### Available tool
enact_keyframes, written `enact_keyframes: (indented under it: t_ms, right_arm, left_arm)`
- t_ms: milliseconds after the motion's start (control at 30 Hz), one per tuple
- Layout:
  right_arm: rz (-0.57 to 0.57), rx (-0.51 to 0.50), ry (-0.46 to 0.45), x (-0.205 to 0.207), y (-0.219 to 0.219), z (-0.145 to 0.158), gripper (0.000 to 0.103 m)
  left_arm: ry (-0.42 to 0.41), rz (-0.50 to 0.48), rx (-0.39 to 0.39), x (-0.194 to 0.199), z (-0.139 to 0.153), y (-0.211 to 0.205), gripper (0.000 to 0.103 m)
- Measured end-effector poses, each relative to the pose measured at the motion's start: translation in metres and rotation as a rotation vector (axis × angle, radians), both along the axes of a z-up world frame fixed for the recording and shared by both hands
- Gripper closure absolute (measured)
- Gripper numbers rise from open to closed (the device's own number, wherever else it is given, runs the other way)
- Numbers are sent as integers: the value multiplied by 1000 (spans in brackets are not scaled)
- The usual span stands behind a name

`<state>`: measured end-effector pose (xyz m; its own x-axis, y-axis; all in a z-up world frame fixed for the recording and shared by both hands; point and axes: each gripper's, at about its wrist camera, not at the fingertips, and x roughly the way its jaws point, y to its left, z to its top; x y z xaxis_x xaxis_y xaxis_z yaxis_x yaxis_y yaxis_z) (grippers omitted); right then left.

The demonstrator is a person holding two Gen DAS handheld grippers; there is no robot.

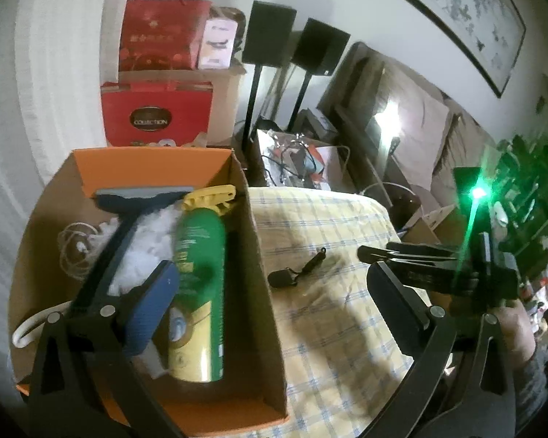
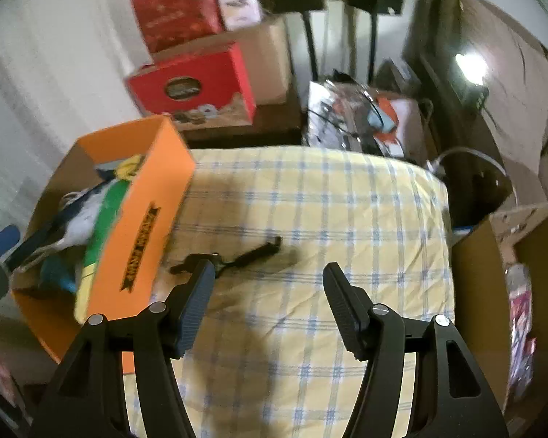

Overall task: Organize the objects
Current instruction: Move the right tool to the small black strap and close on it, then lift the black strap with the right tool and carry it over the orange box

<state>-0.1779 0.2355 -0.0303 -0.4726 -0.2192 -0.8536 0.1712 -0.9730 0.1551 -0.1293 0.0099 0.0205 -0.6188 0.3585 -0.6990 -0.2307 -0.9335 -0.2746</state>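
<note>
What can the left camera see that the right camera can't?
Only the left camera sees the framed picture on the wall, the yellow cap of the green can and a bright green light.

Only the right camera sees the box's orange outside with its black label.

Both see the orange box, the checked cloth and the little black tool lying on it.
</note>
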Motion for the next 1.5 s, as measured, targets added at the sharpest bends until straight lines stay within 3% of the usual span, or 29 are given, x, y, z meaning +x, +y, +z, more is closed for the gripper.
enact_keyframes:
  t_ms: [233, 467, 700, 867, 1000, 1167, 1500]
  right_arm:
    - [-50, -51, -91, -29, -3, -35, 62]
    - [-92, -117, -140, -46, -11, -54, 66]
    - [-95, -90, -166, -55, -24, -70, 74]
    - [-105, -68, -137, -58, -28, -70, 76]
    - [-74, -67, -105, -61, -33, -73, 93]
    - [-58, -70, -72, -60, -29, -69, 95]
    - [-30, -88, 122, -29, 6, -7, 96]
  left_arm:
    - [-17, -4, -2, -14, -11, 11, 0]
    - [-14, -18, -13, -24, -14, 20, 0]
    - [-15, -22, -17, -25, -16, 20, 0]
    - [-25, -21, -12, -26, -19, 20, 0]
    - [-26, -23, -14, -24, -20, 19, 0]
    - [-26, -43, -20, -19, -19, 19, 0]
    - [13, -161, -58, -1, -21, 52, 1]
